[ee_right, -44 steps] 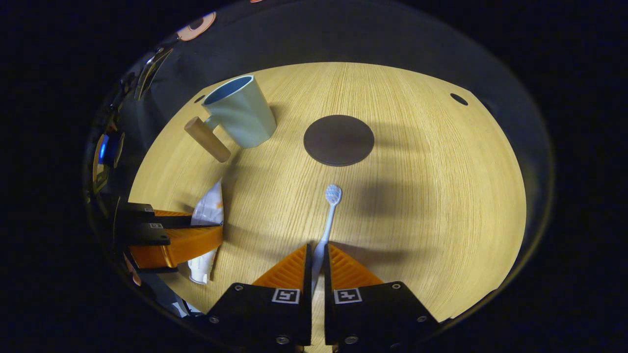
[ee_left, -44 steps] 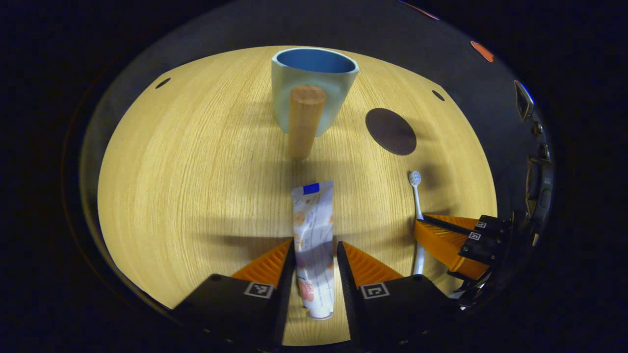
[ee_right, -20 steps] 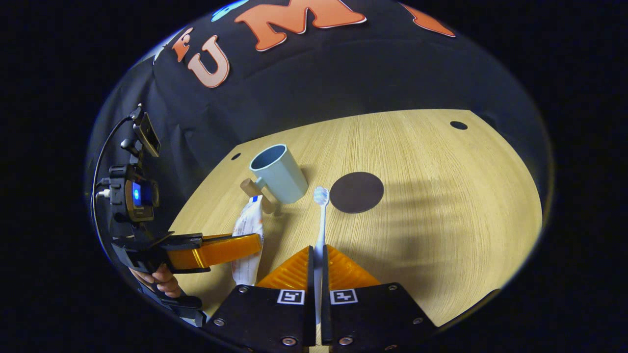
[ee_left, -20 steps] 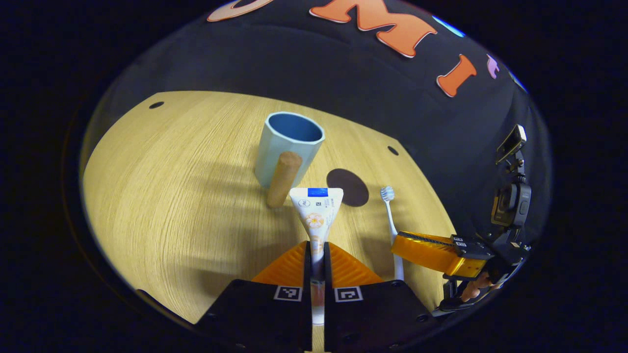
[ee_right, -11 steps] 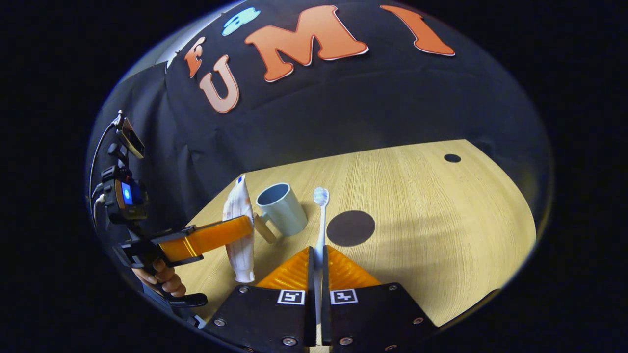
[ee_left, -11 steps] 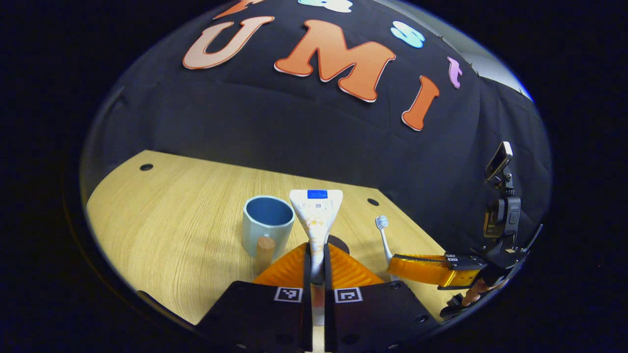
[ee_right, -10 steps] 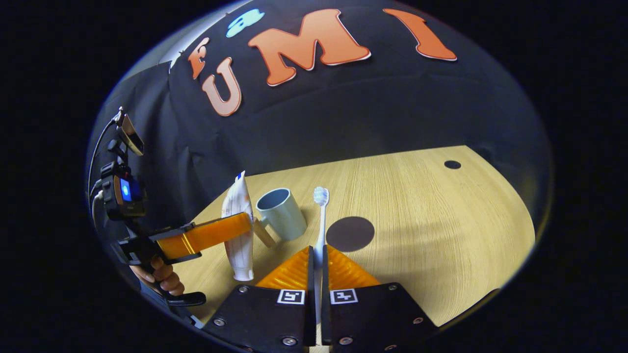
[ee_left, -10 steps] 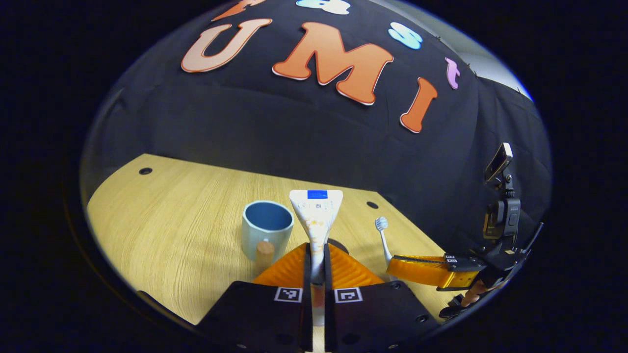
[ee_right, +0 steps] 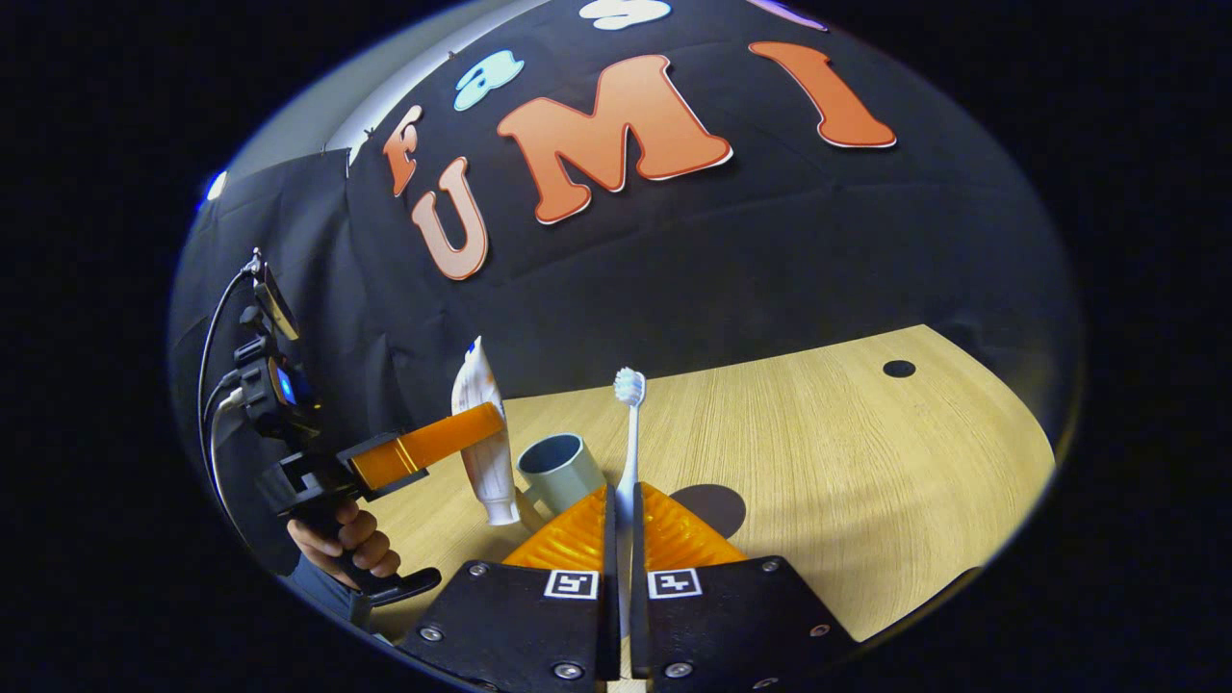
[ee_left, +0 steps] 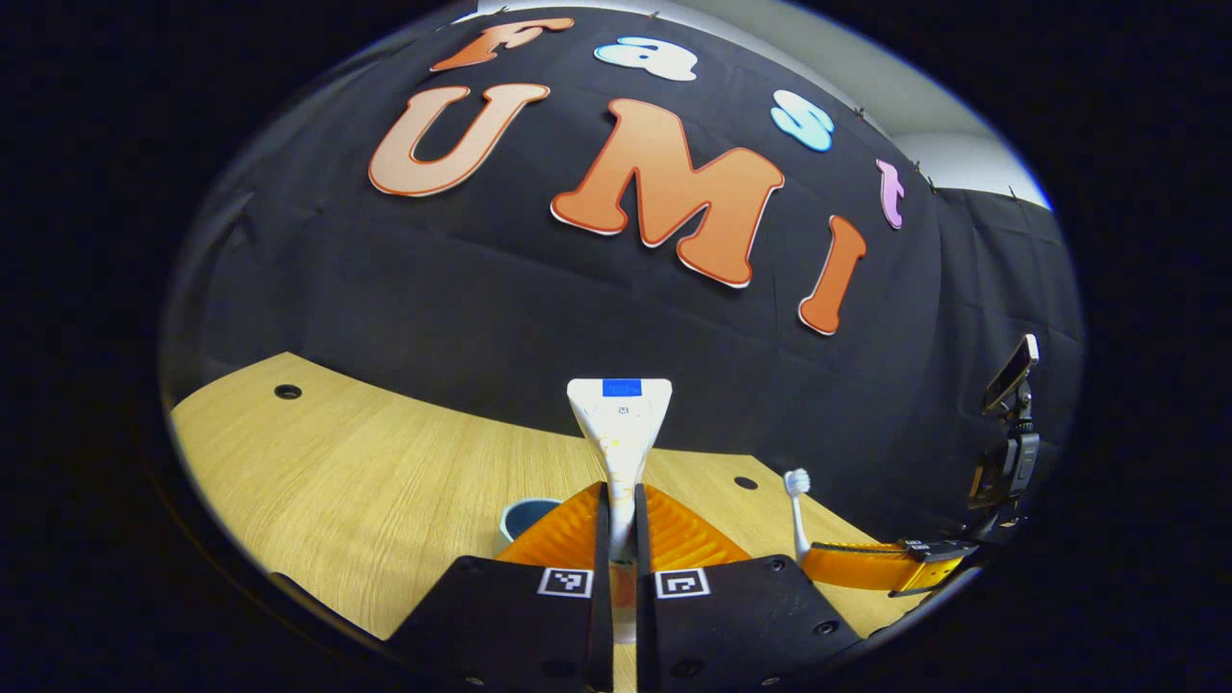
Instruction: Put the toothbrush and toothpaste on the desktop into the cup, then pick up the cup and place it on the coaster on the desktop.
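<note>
Left gripper view
Left gripper [ee_left: 616,510]: my jaws are clenched on the toothpaste [ee_left: 621,423], both sides pressing the tube low down, near its cap end.
Toothpaste, position: upright, flat crimped end uppermost, lifted clear of the table [ee_left: 366,481].
Toothpaste, handling: by my judgement light and soft; the wall yields under pressure, so a firm squeeze low on the body suits it, with the cap end to go down first.
Cup [ee_left: 525,518]: standing on the table just beyond my jaws, to their left; only part of its rim and inside is visible.
Right gripper [ee_left: 871,568]: seen off to the right, holding the toothbrush [ee_left: 797,510] upright.

Right gripper view
Right gripper [ee_right: 623,515]: my jaws are clenched on the toothbrush [ee_right: 628,433], pinching the lower part of the handle.
Toothbrush, position: upright, bristles on top, held off the table [ee_right: 818,462].
Toothbrush, handling: I judge it light, stiff and slim; a smooth handle could pivot in a narrow pinch, so a low hold serves.
Cup [ee_right: 560,472]: upright on the table, mouth open, between the two held items.
Coaster [ee_right: 712,505]: flat dark disc on the table, just right of the cup, bare.
Left gripper [ee_right: 428,448]: at left, a hand [ee_right: 342,544] holding it, toothpaste [ee_right: 486,452] clamped upright close beside the cup.
</note>
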`<state>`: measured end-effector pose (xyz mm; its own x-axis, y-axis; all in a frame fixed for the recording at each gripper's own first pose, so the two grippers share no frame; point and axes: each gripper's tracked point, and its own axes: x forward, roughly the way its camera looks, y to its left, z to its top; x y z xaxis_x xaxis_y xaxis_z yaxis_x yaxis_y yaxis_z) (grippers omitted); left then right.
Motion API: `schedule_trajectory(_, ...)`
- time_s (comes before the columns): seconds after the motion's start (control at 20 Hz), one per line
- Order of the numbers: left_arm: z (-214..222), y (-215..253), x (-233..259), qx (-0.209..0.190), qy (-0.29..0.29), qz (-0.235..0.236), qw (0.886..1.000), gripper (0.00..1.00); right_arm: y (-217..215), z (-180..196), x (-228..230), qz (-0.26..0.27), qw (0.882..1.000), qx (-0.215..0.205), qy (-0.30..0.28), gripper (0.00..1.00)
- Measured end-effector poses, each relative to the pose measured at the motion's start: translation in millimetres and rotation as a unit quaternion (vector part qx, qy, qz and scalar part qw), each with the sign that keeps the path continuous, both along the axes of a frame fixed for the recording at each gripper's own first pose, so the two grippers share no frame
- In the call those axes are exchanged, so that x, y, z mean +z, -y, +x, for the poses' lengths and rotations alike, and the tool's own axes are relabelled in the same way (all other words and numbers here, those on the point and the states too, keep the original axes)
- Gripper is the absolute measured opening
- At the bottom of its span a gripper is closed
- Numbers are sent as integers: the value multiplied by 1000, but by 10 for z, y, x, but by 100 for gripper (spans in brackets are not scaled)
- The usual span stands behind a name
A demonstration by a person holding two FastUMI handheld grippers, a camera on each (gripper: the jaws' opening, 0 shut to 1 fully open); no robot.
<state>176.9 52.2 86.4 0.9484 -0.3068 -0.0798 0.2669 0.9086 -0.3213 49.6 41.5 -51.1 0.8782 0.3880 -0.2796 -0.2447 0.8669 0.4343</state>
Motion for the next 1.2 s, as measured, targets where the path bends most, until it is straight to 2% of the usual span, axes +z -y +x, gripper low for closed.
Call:
schedule_trajectory(0.3,361,-140,258,38,57,0,998,9,80,122,92,6,1000,-8,16,4)
schedule_trajectory(0.5,542,-195,270,52,73,-5,996,9,56,213,165,4,999,-10,33,4)
schedule_trajectory(1.0,788,-270,-142,66,42,3,997,9,44,379,198,17,999,-12,40,4)
schedule_trajectory(1.2,793,-238,-353,67,15,28,997,11,44,425,171,25,999,-15,37,4)
